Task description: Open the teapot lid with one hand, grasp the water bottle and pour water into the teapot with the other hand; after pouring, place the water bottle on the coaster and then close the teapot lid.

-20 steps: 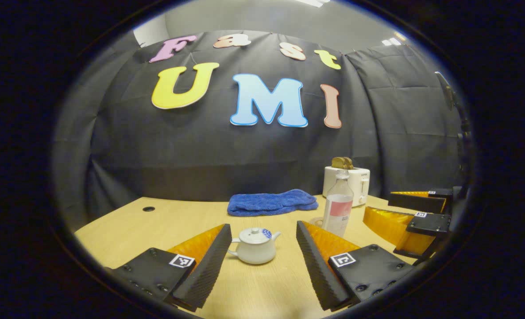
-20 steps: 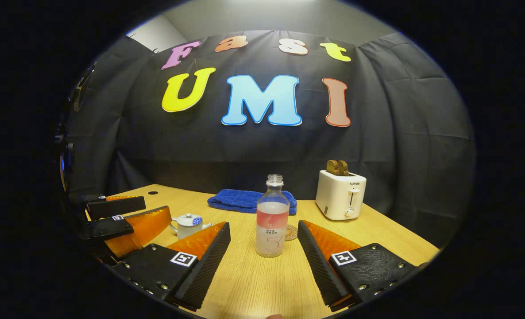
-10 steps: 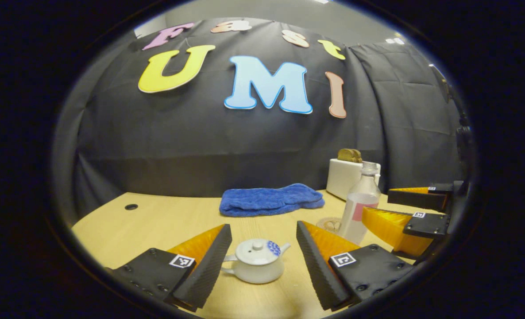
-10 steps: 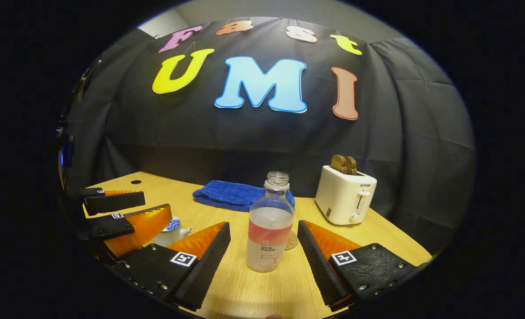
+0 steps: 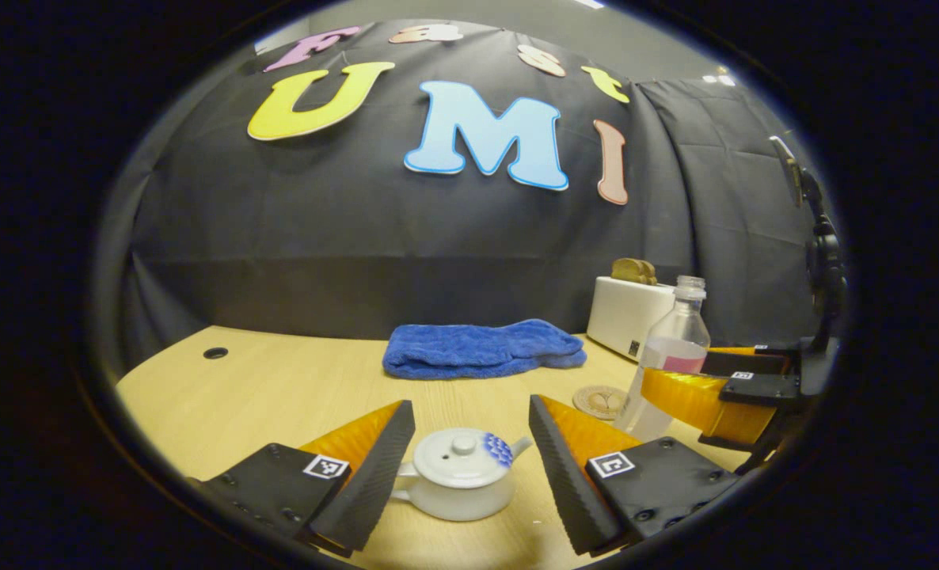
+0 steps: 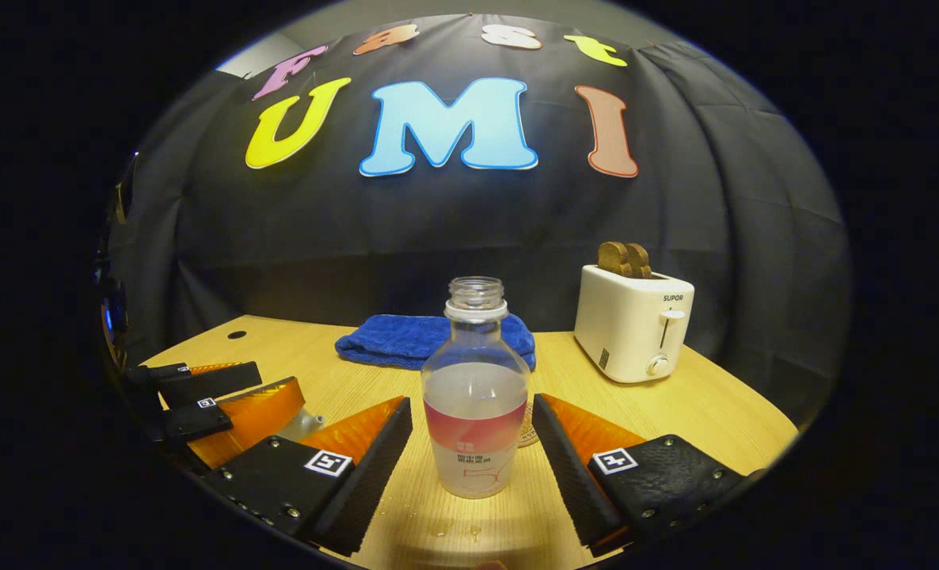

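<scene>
The left claw (image 5: 465,443) is spread wide, its fingers flanking the white teapot (image 5: 458,479) without touching it; the lid (image 5: 461,455) is on. The right claw (image 6: 472,439) is likewise released around the uncapped water bottle (image 6: 476,400), upright on the tabletop (image 6: 699,412) just before the coaster (image 5: 600,400).

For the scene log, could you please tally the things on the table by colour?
White: 2, teapot, toaster
Blue: 1, towel
Clear: 1, water bottle
Tan: 1, coaster
Total: 5
</scene>
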`<state>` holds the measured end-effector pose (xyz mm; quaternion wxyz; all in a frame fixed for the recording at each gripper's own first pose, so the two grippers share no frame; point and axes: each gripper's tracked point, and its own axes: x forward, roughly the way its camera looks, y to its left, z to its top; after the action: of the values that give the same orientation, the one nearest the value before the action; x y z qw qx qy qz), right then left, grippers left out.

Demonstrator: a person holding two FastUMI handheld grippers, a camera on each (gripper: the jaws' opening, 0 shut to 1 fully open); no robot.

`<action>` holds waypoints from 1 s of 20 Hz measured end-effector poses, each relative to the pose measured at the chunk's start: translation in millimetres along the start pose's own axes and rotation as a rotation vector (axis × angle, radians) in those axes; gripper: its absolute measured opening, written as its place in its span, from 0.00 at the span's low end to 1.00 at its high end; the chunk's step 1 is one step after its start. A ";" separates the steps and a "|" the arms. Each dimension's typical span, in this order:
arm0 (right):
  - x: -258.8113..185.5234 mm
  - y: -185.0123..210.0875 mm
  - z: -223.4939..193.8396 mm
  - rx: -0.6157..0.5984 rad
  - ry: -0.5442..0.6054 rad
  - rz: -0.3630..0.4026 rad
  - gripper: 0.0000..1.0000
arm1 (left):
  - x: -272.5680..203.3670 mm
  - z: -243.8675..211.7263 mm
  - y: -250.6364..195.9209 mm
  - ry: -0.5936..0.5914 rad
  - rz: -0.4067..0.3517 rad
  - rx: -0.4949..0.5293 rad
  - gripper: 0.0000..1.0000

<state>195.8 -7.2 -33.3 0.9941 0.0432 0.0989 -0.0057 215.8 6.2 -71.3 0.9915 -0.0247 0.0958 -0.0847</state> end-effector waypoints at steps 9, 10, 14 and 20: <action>9.2 -1.8 -18.9 -0.031 0.051 -0.004 0.95 | -0.4 -3.8 -1.9 0.016 0.003 -0.005 0.74; 9.9 -2.1 -21.0 -0.028 0.057 -0.004 0.95 | 0.0 -3.5 -1.0 0.020 0.005 -0.001 0.74; 12.7 -5.7 -26.4 -0.025 0.076 -0.015 0.95 | 1.6 -4.0 1.7 0.020 0.025 0.012 0.65; 14.8 -2.1 -34.1 -0.029 0.099 -0.007 0.95 | 2.5 -4.2 3.0 0.013 0.039 0.013 0.19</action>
<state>203.6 -6.4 -69.8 0.9886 0.0286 0.1479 -0.0054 217.9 8.7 -76.1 0.9924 -0.0161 0.1021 -0.0662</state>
